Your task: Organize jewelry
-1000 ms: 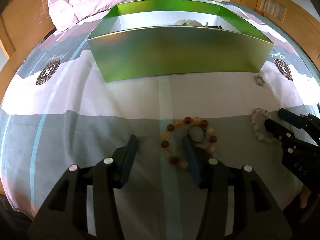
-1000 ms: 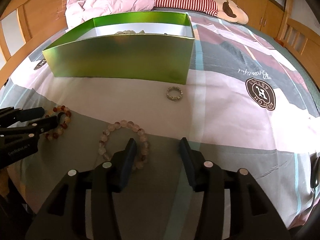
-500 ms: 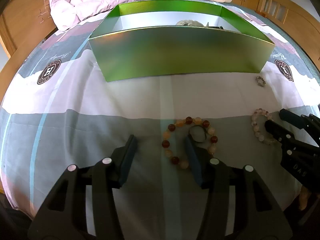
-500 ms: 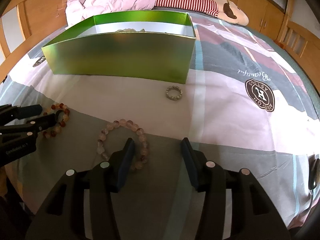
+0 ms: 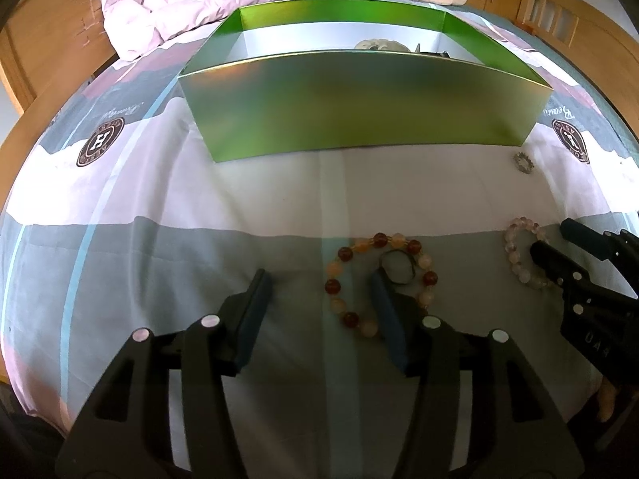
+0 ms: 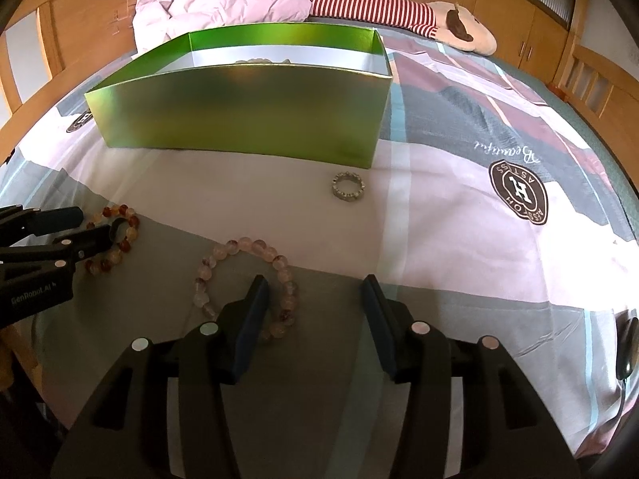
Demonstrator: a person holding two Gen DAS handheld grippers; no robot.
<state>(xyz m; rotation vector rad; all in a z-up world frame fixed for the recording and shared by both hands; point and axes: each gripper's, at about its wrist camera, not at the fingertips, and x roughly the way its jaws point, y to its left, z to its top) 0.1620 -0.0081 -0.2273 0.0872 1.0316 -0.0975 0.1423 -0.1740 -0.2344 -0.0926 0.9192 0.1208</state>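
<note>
On the grey band of the bedsheet [image 5: 167, 263]: amber-and-red bead bracelet [image 5: 339, 285], lying flat as a loop, with a small dark ring [image 5: 395, 267] inside its far side. Left gripper [image 5: 319, 285] low over it, jaws spread apart, right finger [image 5: 385, 315] planted inside the loop just beside the dark ring, left finger [image 5: 251, 311] outside on bare sheet, so that the near-left arc of beads sits between the two. Nothing clamped.

Just to the right, apart from the first: pale pink bead bracelet [image 6: 243, 275], also flat. Right gripper [image 6: 313, 293] over its near edge, jaws likewise apart, left finger [image 6: 249, 319] inside the loop, right finger [image 6: 377, 315] outside on the sheet; holding nothing.

Farther off, near the front right corner of the box: small silver band [image 6: 348, 186], lying alone on the pale stripe.

Beyond everything: open green box [image 6: 239, 111], white inside, a pale beaded item just visible over its front wall. Behind it, crumpled pink bedding [image 6: 223, 0] and a red-striped plush toy [image 6: 399, 12].
</note>
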